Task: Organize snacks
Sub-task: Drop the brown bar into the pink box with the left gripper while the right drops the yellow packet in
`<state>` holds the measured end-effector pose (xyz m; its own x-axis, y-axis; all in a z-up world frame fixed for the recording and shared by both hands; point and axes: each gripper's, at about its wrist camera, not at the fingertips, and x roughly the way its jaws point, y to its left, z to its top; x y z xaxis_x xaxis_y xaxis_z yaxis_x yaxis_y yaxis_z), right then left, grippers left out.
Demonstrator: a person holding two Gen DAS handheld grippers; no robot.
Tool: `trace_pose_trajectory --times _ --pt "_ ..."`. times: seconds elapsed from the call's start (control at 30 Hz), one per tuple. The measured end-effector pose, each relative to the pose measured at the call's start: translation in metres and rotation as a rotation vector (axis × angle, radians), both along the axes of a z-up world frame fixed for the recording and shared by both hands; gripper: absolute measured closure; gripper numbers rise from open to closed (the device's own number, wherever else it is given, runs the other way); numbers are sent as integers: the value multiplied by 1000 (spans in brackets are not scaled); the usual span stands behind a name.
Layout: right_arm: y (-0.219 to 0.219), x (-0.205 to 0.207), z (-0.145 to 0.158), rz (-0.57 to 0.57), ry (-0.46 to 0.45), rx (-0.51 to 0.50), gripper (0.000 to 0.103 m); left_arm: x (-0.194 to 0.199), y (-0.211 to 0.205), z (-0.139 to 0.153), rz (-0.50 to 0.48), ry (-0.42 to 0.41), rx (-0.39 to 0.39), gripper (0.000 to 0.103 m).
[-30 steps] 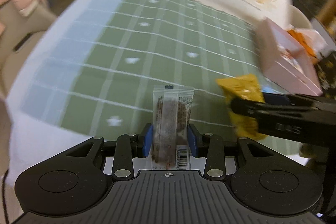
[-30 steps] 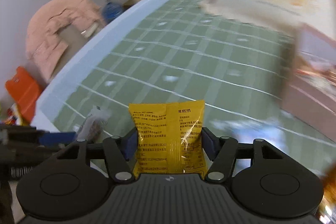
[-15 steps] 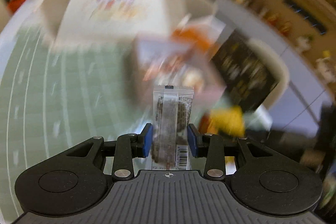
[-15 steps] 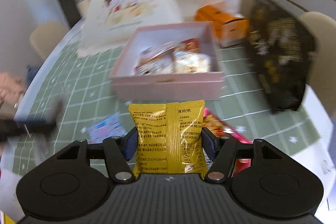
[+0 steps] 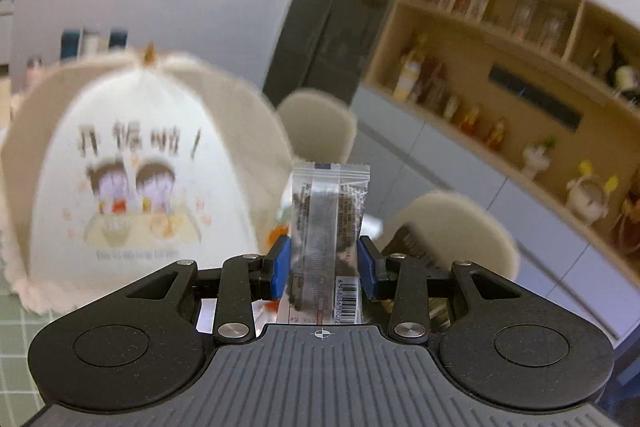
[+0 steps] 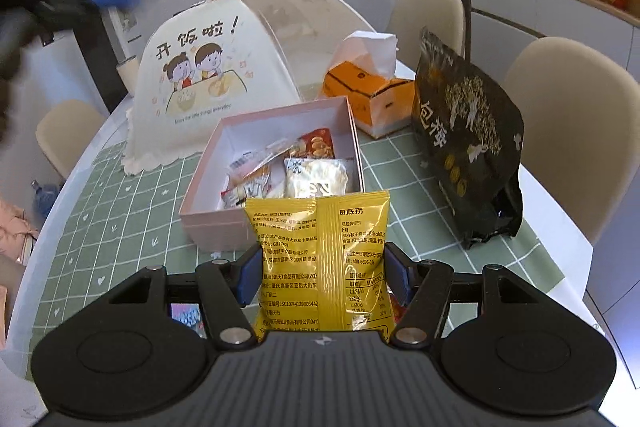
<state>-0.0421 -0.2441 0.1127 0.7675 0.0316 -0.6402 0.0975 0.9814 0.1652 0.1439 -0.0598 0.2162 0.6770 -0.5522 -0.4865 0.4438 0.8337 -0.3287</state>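
Gripping: left gripper (image 5: 323,263) clamps bar (image 5: 328,223); right gripper (image 6: 323,273) clamps yellow packet (image 6: 322,259).
Risk: packet may snag box (image 6: 208,227) wall.

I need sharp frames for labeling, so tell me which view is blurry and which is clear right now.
Left wrist view: background smeared, the food cover and shelves soft, but the left gripper and its clear packet stay crisp. Right wrist view: mostly sharp, print on the yellow packet and the pink box legible; only the dark shape at top left is blurred.
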Motion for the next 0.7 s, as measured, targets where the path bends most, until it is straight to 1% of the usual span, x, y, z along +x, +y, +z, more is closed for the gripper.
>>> trace_pose_trajectory --times 0.03,0.1,0.13,0.17,0.2,0.23,0.27,0.3,0.37,0.43,0.5,0.6,0.63,0.7 --pt "1 1 -1 0 3 -3 41 4 3 -17 -6 35 -10 62" --pt "1 2 -5 1 16 -8 41 11 6 -45 -30 97 -54 62" --pt "1 2 -7 -3 24 -7 41 15 4 -58 -41 116 -57 62" --pt "1 4 -9 -6 34 -3 41 17 -1 -71 -48 118 -35 60" --pt "0 7 -12 -9 48 4 41 19 -7 -85 -63 113 16 58" --pt "0 9 -15 -12 59 8 41 22 -15 -101 -74 123 101 58" --pt "0 10 -16 -12 65 9 41 23 -18 -114 -66 133 159 59" --pt "0 11 -18 -10 66 5 41 20 -16 -123 -51 136 167 59" --pt "1 12 -20 -10 72 -4 41 16 -2 -129 -17 148 79 59" --pt "1 16 -23 -7 93 -1 41 7 15 -127 46 167 -6 59" --pt "3 23 -24 0 102 -6 41 -7 33 -123 101 183 -67 59" --pt "4 41 -10 41 73 -10 41 -38 60 -121 146 199 -120 59" --pt "5 48 -1 60 54 -15 41 -48 67 -120 161 213 -123 59" --pt "8 69 21 108 4 -24 41 -64 81 -127 203 247 -118 59"
